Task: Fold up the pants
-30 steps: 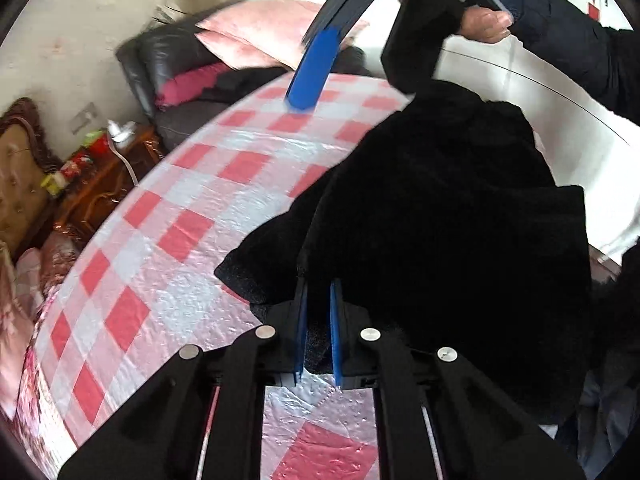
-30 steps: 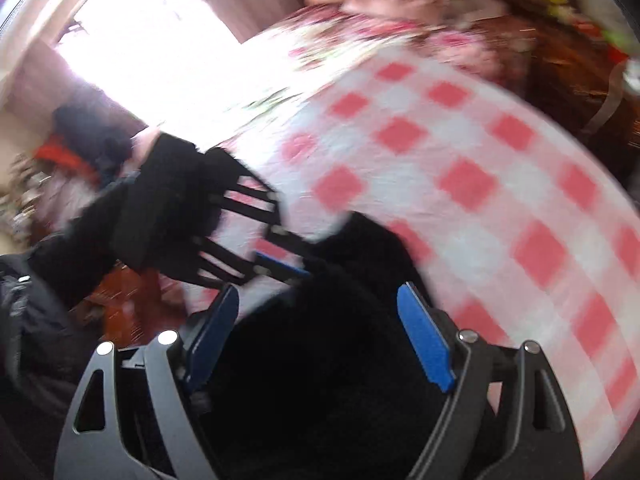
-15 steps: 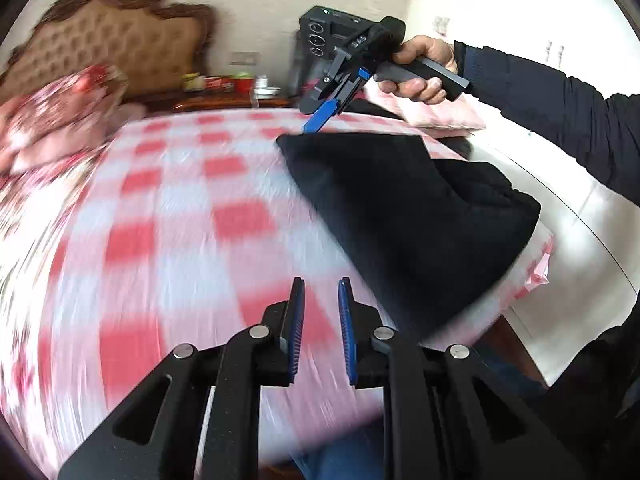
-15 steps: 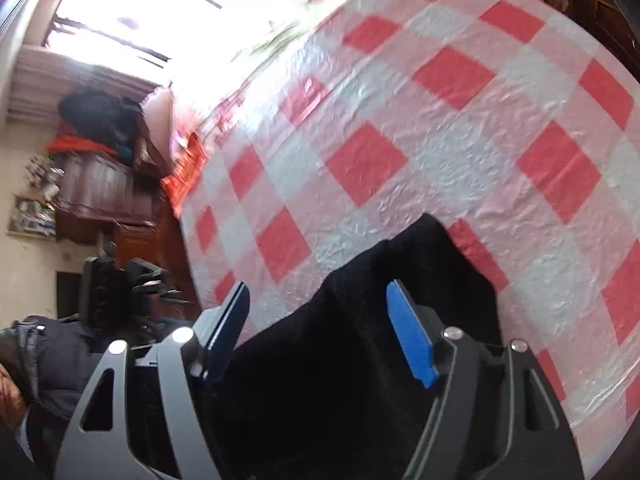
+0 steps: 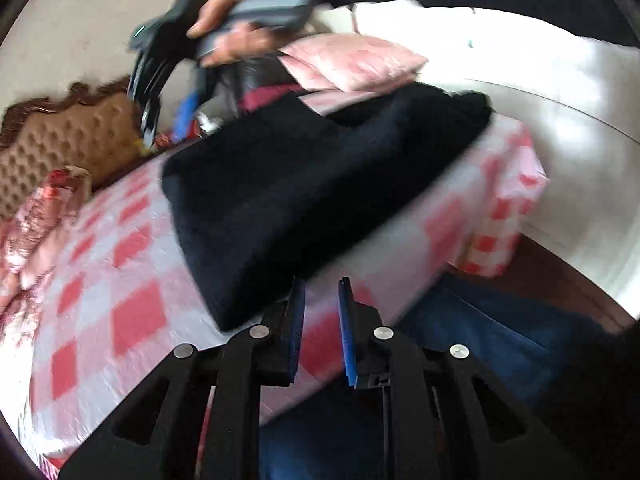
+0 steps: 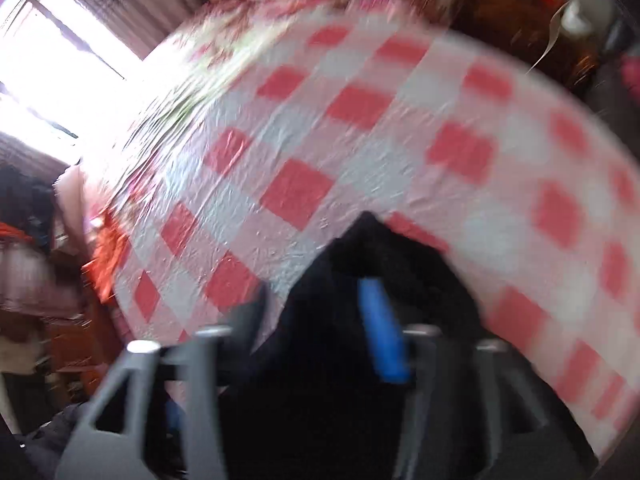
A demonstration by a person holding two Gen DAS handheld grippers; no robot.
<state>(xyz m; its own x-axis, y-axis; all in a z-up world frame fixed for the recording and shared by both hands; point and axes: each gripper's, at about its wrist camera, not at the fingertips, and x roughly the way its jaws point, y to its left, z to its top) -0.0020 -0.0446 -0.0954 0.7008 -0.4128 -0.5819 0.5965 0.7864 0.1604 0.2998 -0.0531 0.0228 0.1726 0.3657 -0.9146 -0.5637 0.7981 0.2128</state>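
Note:
The black pants [image 5: 304,184] lie folded in a thick bundle near the corner of the bed, on the red-and-white checked cover [image 5: 120,304]. My left gripper [image 5: 322,312] hangs just off the bundle's near edge, its blue pads a little apart and empty. My right gripper [image 5: 168,120] shows in the left wrist view above the bundle's far end, held in a hand, its fingers spread and blurred. In the right wrist view the pants [image 6: 352,380] fill the space between the spread fingers of the right gripper [image 6: 316,304]; the view is blurred.
A tufted brown headboard [image 5: 60,148] and floral pillows [image 5: 44,216] stand at the far left. Pink pillows [image 5: 352,60] lie on a dark seat behind the bed. The bed corner [image 5: 508,200] drops to a white floor. A wooden nightstand [image 6: 520,28] stands beyond the bed.
My left gripper let go of the pants' edge, swung away and has come back to the bundle's near edge, slightly open. My right gripper stays open over the far end.

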